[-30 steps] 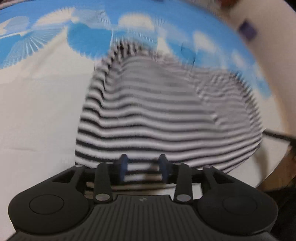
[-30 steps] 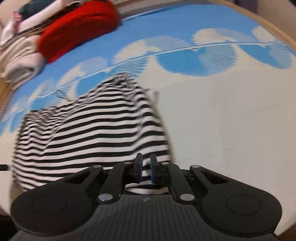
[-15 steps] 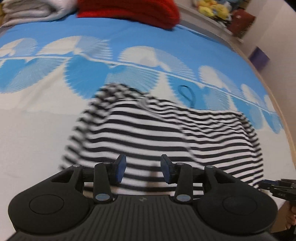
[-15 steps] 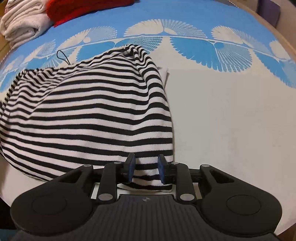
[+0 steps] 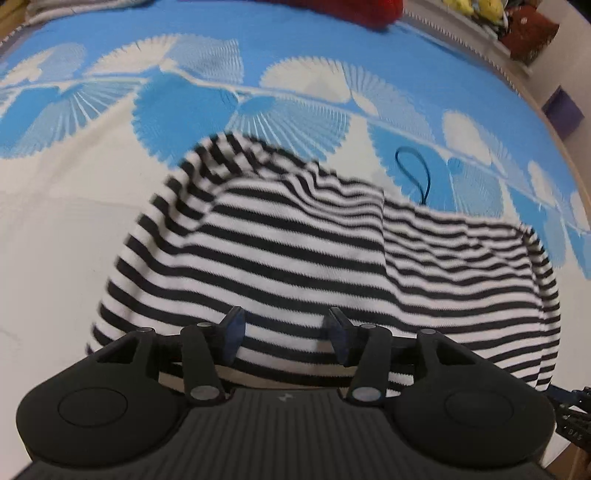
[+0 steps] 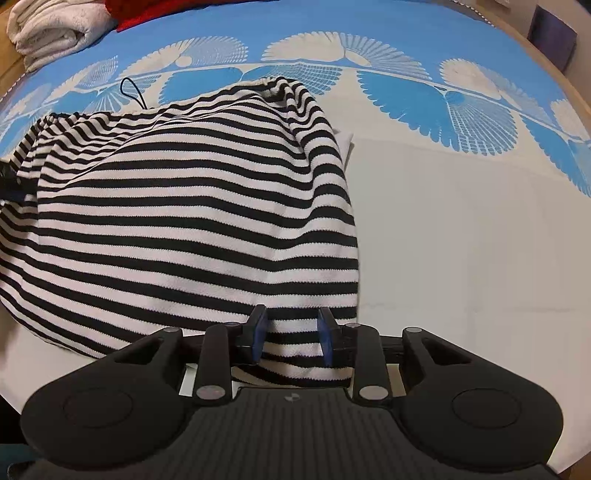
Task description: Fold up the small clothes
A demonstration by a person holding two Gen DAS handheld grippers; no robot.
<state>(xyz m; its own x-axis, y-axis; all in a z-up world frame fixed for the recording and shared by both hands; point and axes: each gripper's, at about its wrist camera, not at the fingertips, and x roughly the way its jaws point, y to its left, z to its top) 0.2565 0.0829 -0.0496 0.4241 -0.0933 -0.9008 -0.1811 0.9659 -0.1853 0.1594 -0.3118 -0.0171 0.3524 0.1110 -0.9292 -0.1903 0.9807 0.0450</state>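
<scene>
The black-and-white striped garment [image 5: 303,258] lies folded on a blue-and-white fan-patterned cloth [image 5: 207,33], its near hem at the table's front edge. The left gripper [image 5: 284,334] hovers over that hem with its jaws opening; striped fabric shows between the blue pads, but they stand apart from it and grip nothing. The right gripper [image 6: 290,334] sits at the garment's right corner, jaws also opening, the hem between the pads yet unpinched.

To the right of the garment, in the right wrist view, the plain white stretch of cloth runs bare to the curved table edge [image 6: 576,92] (the widest open room). Beyond the garment's far edge lies a thin black cord loop [image 5: 413,173]. Farther still beyond it, at the back of the cloth, rest folded white towels [image 6: 55,29] and a red knit item [image 5: 343,9]. No readable writing shows on the garment.
</scene>
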